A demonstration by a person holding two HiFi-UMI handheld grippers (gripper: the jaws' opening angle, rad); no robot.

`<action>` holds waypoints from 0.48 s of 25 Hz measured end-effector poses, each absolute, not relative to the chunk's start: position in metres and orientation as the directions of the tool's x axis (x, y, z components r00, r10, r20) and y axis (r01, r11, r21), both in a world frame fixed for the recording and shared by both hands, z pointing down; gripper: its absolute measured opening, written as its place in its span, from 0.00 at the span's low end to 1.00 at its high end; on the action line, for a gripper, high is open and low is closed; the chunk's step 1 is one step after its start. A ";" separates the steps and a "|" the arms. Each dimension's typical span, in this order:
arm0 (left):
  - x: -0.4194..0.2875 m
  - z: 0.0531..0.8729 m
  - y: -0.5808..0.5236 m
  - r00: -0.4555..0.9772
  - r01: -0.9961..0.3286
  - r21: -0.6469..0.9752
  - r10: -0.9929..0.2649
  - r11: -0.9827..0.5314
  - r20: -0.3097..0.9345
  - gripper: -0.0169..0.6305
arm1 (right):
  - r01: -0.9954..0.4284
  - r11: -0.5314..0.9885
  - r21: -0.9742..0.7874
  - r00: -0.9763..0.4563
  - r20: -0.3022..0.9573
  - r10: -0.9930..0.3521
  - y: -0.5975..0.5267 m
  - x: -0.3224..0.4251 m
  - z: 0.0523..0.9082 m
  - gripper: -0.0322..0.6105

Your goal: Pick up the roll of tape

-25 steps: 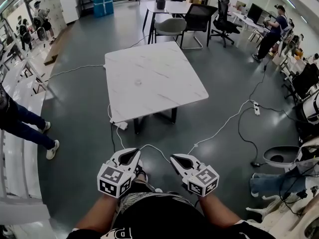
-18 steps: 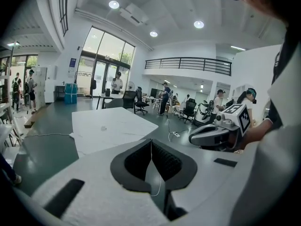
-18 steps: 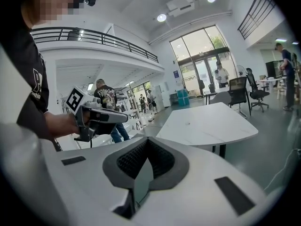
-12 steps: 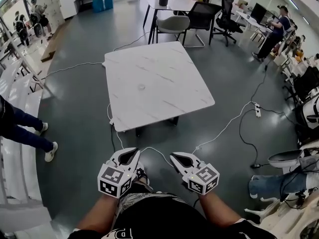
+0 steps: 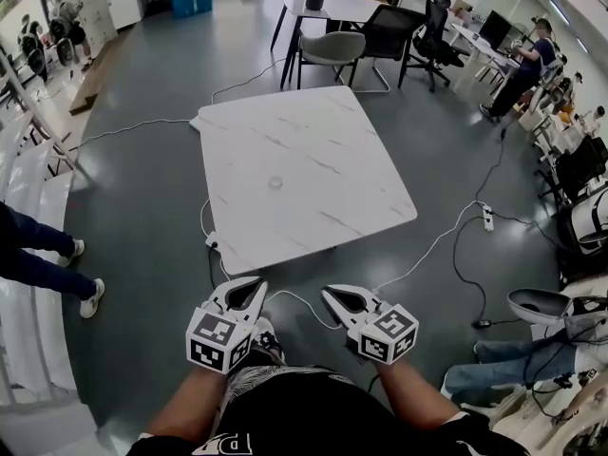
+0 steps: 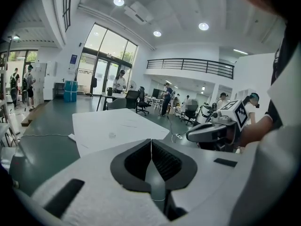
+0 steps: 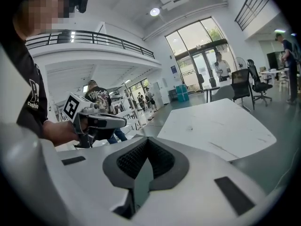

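A small clear roll of tape [image 5: 275, 182] lies flat near the middle of the white marble table [image 5: 332, 150]. It shows as a faint ring in the left gripper view [image 6: 112, 135] and the right gripper view [image 7: 190, 128]. My left gripper [image 5: 251, 287] and right gripper [image 5: 330, 295] hang side by side over the floor, short of the table's near edge and well away from the tape. Both are shut with nothing between their pads, as each one's own view shows for the left gripper [image 6: 151, 142] and the right gripper [image 7: 146, 140].
White cables [image 5: 432, 243] and a power strip [image 5: 486, 218] lie on the grey floor by the table. A desk with chairs [image 5: 334, 47] stands beyond it. A person's legs [image 5: 38, 264] are at the left and seated people [image 5: 522, 65] at the right.
The table and tape have come nearer in the head view as both grippers and the person moved towards them. Both grippers stay shut and side by side.
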State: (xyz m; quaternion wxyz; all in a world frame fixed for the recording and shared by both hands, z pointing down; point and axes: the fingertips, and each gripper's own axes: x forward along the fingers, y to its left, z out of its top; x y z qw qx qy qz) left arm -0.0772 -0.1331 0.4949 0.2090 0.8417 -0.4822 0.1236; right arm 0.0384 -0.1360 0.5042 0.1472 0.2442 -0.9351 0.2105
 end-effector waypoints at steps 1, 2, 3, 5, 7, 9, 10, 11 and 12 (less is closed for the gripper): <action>-0.081 0.494 -0.138 0.508 -0.861 0.231 -0.759 -0.452 0.407 0.06 | -0.523 0.793 -0.313 -0.834 0.381 -0.400 -0.142 0.034 0.504 0.06; -0.085 0.494 -0.144 0.511 -0.860 0.228 -0.758 -0.457 0.405 0.06 | -0.527 0.793 -0.305 -0.831 0.383 -0.404 -0.147 0.030 0.504 0.06; -0.089 0.494 -0.149 0.514 -0.858 0.225 -0.757 -0.462 0.403 0.06 | -0.530 0.794 -0.297 -0.828 0.384 -0.409 -0.152 0.027 0.504 0.06; -0.097 0.494 -0.160 0.520 -0.854 0.220 -0.754 -0.472 0.401 0.06 | -0.538 0.793 -0.284 -0.821 0.390 -0.418 -0.164 0.020 0.505 0.06; -0.104 0.492 -0.172 0.528 -0.849 0.217 -0.748 -0.482 0.402 0.06 | -0.547 0.789 -0.278 -0.814 0.395 -0.425 -0.176 0.015 0.504 0.06; -0.110 0.489 -0.183 0.537 -0.843 0.215 -0.742 -0.494 0.402 0.06 | -0.557 0.784 -0.274 -0.807 0.403 -0.432 -0.186 0.010 0.503 0.06; -0.114 0.488 -0.188 0.540 -0.840 0.212 -0.739 -0.499 0.402 0.06 | -0.562 0.781 -0.271 -0.803 0.406 -0.437 -0.192 0.007 0.503 0.06; -0.119 0.488 -0.193 0.541 -0.839 0.209 -0.738 -0.502 0.402 0.06 | -0.567 0.779 -0.267 -0.799 0.407 -0.442 -0.197 0.004 0.503 0.06; -0.123 0.489 -0.197 0.542 -0.839 0.207 -0.738 -0.503 0.402 0.06 | -0.571 0.778 -0.263 -0.797 0.407 -0.447 -0.201 0.001 0.503 0.06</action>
